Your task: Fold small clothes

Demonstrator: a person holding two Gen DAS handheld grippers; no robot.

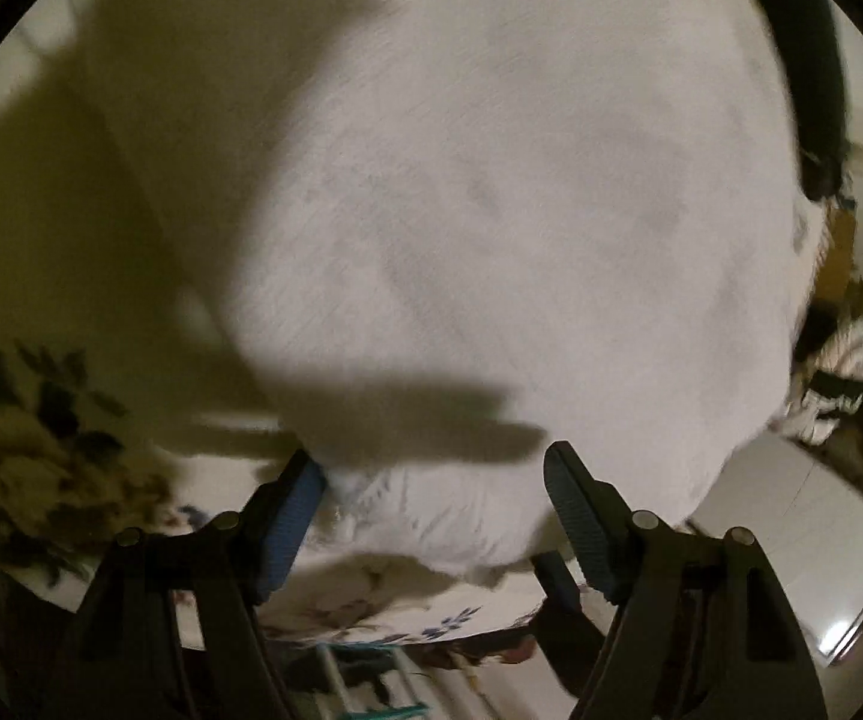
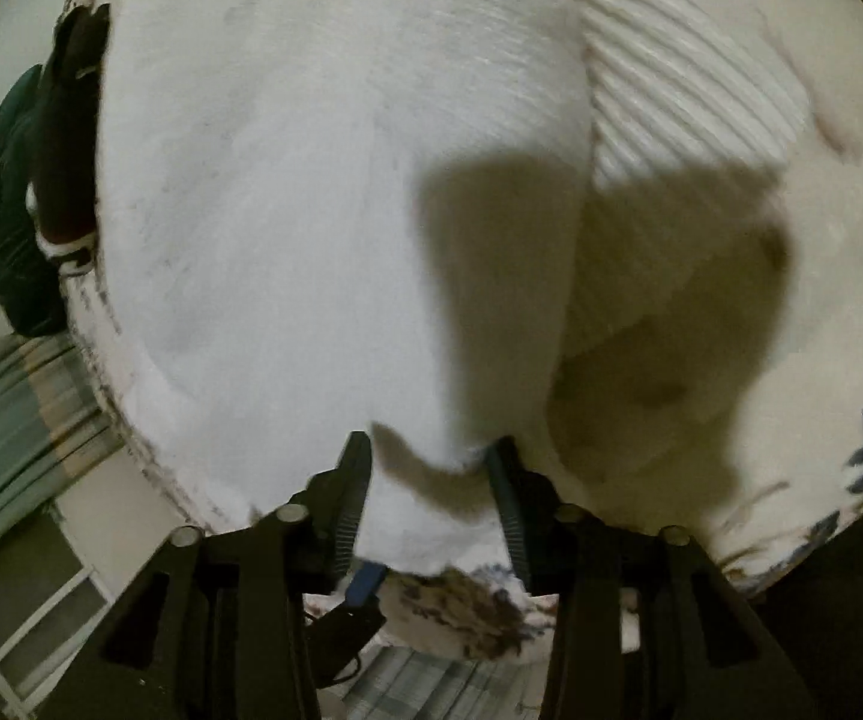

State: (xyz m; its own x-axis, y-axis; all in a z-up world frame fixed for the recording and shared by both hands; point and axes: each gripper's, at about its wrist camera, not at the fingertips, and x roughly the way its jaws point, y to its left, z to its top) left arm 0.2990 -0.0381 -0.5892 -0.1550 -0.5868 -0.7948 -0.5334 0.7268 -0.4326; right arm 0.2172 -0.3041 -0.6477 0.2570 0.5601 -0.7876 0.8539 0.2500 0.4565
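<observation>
A white fuzzy garment [image 1: 491, 210] fills most of the left wrist view and lies on a floral bedsheet [image 1: 41, 450]. My left gripper [image 1: 431, 474] is open, its blue-padded fingers astride the garment's near edge. In the right wrist view the same white garment [image 2: 281, 210] hangs or lies ahead, and a fold of its edge sits between the fingers of my right gripper [image 2: 431, 468], which are partly apart around the cloth. The view is blurred.
A white ribbed garment [image 2: 671, 90] lies at the upper right. Dark clothing [image 2: 41, 180] lies at the left edge of the bed, a striped garment [image 1: 851, 360] at the right. The floor [image 1: 791, 540] lies beyond the bed's edge.
</observation>
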